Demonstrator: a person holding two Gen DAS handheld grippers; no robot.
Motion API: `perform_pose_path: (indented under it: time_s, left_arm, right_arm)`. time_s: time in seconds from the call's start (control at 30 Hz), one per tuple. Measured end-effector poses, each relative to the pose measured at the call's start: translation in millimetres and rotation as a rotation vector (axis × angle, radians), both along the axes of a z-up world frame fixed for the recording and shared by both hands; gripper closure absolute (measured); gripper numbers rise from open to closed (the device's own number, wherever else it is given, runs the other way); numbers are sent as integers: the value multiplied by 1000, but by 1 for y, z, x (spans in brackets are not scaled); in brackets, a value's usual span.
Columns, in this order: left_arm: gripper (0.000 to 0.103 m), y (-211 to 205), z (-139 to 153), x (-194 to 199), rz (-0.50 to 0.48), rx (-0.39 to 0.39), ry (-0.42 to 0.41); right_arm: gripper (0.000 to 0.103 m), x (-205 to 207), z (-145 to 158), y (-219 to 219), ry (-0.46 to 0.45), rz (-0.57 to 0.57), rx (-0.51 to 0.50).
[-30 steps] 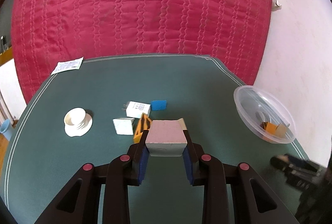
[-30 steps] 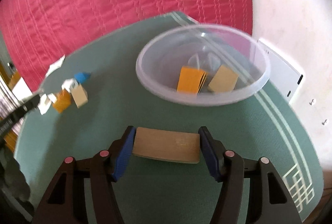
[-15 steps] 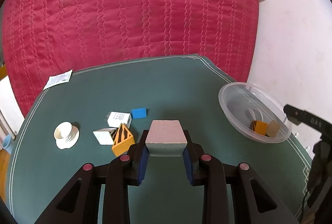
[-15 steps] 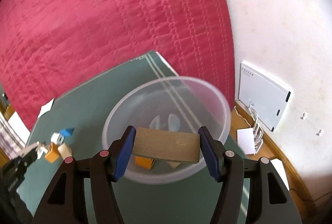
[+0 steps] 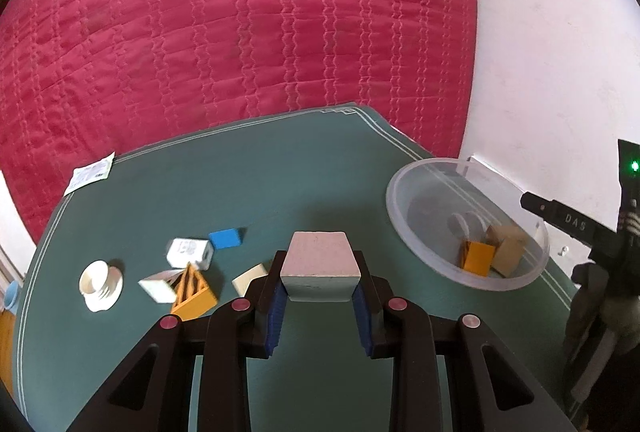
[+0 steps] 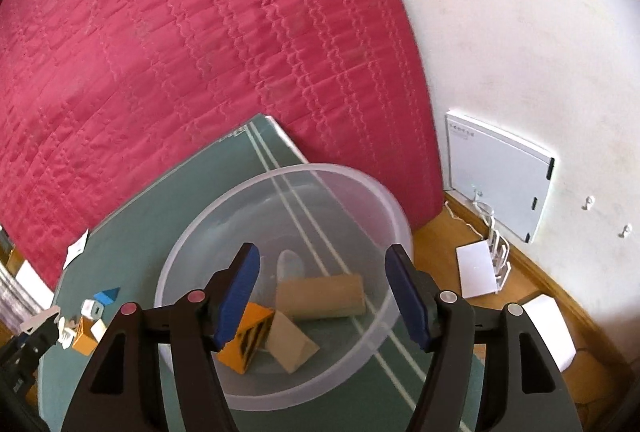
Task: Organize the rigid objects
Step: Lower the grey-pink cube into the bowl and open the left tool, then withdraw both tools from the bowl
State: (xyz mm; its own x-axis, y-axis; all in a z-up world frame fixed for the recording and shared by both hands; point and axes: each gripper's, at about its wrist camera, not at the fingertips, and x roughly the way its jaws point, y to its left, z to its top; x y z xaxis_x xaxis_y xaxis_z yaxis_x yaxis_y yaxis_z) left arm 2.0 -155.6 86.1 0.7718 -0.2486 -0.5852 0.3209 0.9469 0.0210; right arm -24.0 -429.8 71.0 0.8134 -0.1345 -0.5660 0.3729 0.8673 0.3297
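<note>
My left gripper is shut on a pale pink-grey block, held above the green table. My right gripper is open and empty, above the clear plastic bowl. In the bowl lie a tan wooden block, a tan wedge and an orange striped block. The bowl also shows in the left wrist view, at the table's right edge.
Left of my left gripper lie a blue block, a white charger, a white box, an orange striped triangle, a cream block and a white cup on a saucer. A red quilt hangs behind.
My right gripper opened over the bowl and let go of the tan wooden block, which now lies inside. My left gripper rose and drew back with its block.
</note>
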Motion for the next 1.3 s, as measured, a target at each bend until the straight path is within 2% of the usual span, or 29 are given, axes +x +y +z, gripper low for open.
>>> perform_pose_path:
  time_s: [0.1, 0.37, 0.83, 0.87, 0.9, 0.97, 1.23, 1.3]
  left_arm:
    - [72, -12, 0, 5, -21, 1, 0]
    - [72, -49, -3, 27, -98, -12, 28]
    - [70, -104, -10, 53, -210, -18, 34]
    - [63, -105, -10, 54, -212, -20, 33]
    - [49, -105, -11, 55, -209, -20, 34]
    - [32, -101, -14, 55, -183, -21, 31]
    - [32, -80, -21, 56, -109, -12, 43]
    - [25, -77, -22, 55, -91, -3, 42]
  right_arm:
    - [36, -5, 0, -2, -18, -43, -22]
    - [36, -10, 2, 10, -53, -60, -91]
    - [36, -14, -1, 13, -62, -84, -101]
    - [36, -14, -1, 12, -63, -83, -101]
    - [36, -14, -1, 12, -62, -84, -100]
    - [36, -14, -1, 13, -61, -83, -99]
    - [36, -15, 0, 13, -58, -87, -96]
    - [36, -15, 0, 13, -57, -89, -95]
